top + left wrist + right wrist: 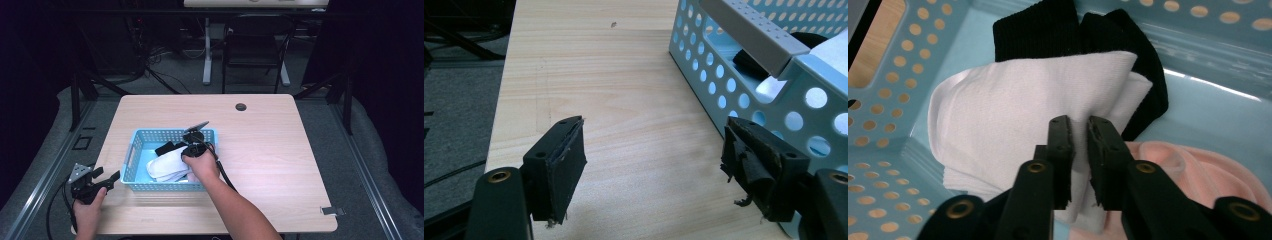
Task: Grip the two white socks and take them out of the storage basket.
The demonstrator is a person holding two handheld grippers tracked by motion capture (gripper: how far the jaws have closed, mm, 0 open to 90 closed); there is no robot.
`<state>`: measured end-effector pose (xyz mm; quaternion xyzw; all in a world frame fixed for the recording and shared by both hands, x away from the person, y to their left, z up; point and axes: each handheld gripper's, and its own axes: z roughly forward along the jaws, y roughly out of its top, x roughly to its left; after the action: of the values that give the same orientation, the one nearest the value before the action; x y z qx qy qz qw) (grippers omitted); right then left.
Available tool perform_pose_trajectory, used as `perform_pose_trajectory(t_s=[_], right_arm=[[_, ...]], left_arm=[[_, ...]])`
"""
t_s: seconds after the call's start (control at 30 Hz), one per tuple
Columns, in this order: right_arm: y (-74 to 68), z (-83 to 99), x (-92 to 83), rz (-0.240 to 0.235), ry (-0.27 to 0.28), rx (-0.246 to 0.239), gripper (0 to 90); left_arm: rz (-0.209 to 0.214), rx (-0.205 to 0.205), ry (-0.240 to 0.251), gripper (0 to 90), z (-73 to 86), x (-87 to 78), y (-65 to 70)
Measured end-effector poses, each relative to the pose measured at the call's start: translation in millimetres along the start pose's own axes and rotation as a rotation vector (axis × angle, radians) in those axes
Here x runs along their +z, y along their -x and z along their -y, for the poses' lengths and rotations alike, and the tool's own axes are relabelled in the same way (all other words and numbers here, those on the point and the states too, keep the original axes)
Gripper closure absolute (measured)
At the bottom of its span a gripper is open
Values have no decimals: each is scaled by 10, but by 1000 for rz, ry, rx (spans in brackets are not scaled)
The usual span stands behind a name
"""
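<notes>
Right claw (1079, 131) is down in the basket (131, 150), pinching a fold of the white sock (1013, 120), probably to lift it off the black sock (1048, 30). Left claw (654, 165) rests open on the worktop (624, 75) beside the basket, likely waiting to help.

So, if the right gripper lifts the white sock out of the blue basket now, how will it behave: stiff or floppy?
Probably floppy: the white sock is soft knit, folded in layers, so the free part would likely hang down. It looks light. The right gripper pinches only a fold at its edge, so the layers may unfold or slip. The black sock beneath might drag along.
</notes>
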<state>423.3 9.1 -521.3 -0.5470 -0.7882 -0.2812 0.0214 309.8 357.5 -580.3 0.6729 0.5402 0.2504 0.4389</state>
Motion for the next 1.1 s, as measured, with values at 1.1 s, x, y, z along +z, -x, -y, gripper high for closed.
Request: perform_pose_trajectory(t_s=[1.1], right_arm=[[-803,352,-750,43,459,-585,885]], left_arm=[[0,3,-8,253,-4,1,8]])
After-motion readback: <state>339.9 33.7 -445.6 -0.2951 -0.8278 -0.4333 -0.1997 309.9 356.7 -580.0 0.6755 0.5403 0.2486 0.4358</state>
